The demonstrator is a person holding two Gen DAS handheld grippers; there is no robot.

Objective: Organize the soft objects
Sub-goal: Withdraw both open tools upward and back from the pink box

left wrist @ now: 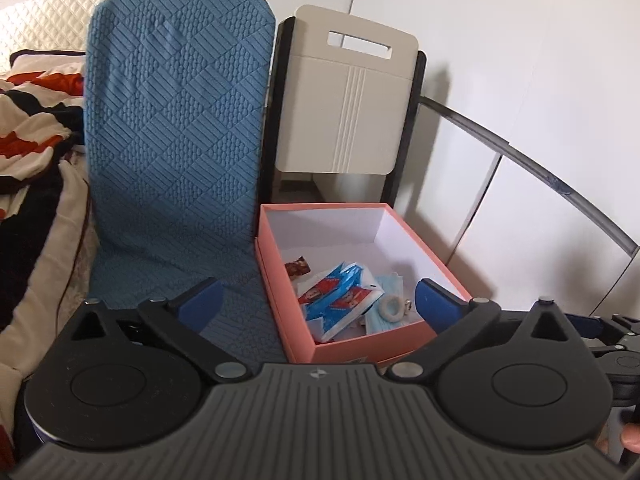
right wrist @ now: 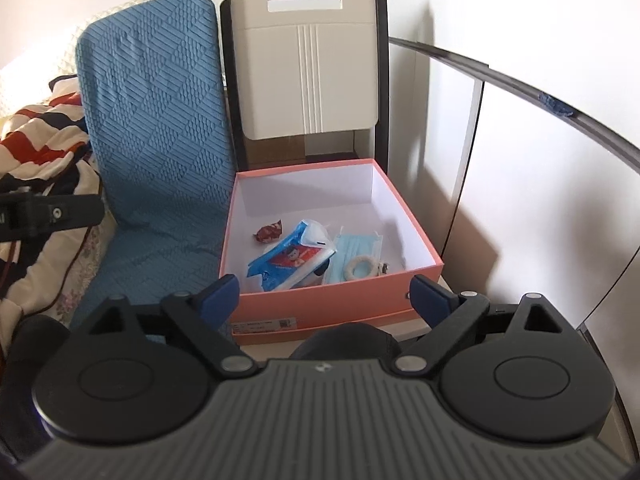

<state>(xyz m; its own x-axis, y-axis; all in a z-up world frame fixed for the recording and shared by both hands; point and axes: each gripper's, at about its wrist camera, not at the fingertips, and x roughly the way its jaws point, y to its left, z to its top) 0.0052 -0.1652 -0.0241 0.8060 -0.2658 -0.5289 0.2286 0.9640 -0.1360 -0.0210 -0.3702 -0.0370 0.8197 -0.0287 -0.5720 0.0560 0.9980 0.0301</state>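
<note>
Left wrist view: at the far left a striped blanket (left wrist: 28, 120) is seen heaped on a bed. Beside it one blue quilted cushion (left wrist: 176, 128) is propped upright, its lower part bent forward, probably so it stays out of the way. Next, one cream folding chair (left wrist: 348, 104) is leaned against the wall. In front of it one pink box (left wrist: 362, 346) has been set open, apparently as the collecting place for the soft things. Inside are counted one small red wrapper (left wrist: 298, 267), one blue tissue pack (left wrist: 340, 296), one pale blue face mask (left wrist: 390, 284) and one white ring (left wrist: 394, 307) lying on the mask; a tiny metal item beside the ring cannot be identified. The left claw (left wrist: 318, 300) is held released and empty near the box's front corner.

In the right wrist view the right claw (right wrist: 326, 296) is likewise spread wide, grasping nothing, and is aimed at the box's front wall; the box is rested on a pale bench (right wrist: 432, 326).
</note>
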